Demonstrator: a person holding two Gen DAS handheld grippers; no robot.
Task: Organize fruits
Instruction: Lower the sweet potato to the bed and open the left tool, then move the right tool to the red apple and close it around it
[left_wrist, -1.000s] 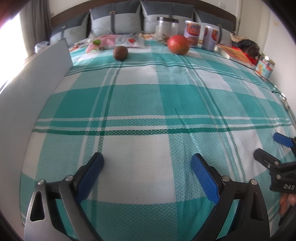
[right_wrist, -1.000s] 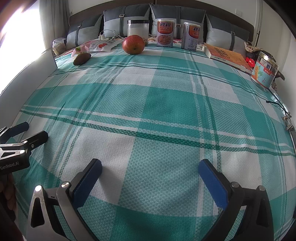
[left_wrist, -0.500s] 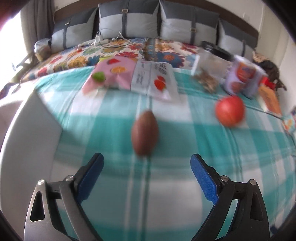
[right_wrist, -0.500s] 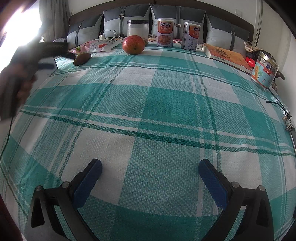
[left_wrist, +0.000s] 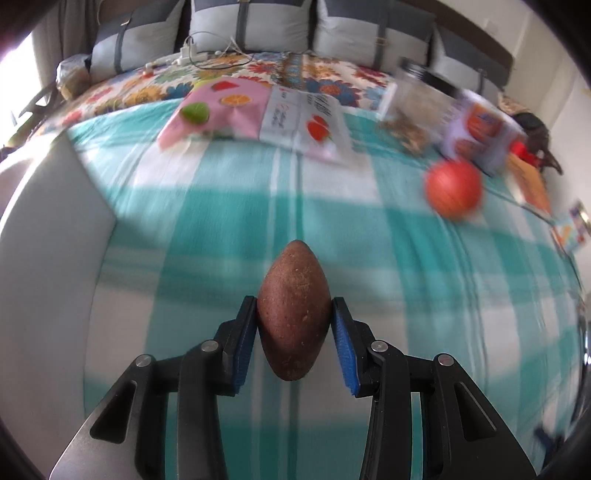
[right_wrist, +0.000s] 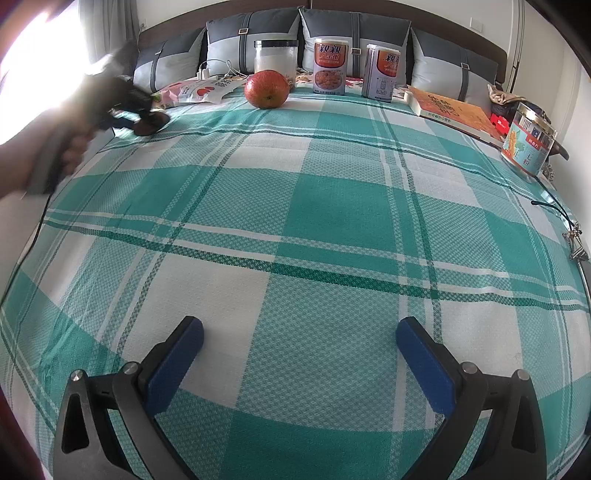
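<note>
Closing just now on the kiwi (left_wrist: 293, 314) near the bed's far left corner, left tool (left_wrist: 294, 334) pinches it. Right tool (right_wrist: 300, 345) spread, empty; apple (right_wrist: 266, 89) next.

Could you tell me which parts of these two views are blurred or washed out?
Left wrist view: bedspread and red fruit are motion-smeared, while the brown fruit stays sharp. Right wrist view: mostly sharp, but window glare bleaches the upper left, and the left gripper there is blurred.

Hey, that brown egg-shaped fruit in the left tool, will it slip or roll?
The brown egg-shaped fruit looks firm and rough-skinned, so it probably grips well. Its tapered ends suggest it might pivot between the pads, and likely roll sideways if released.
</note>
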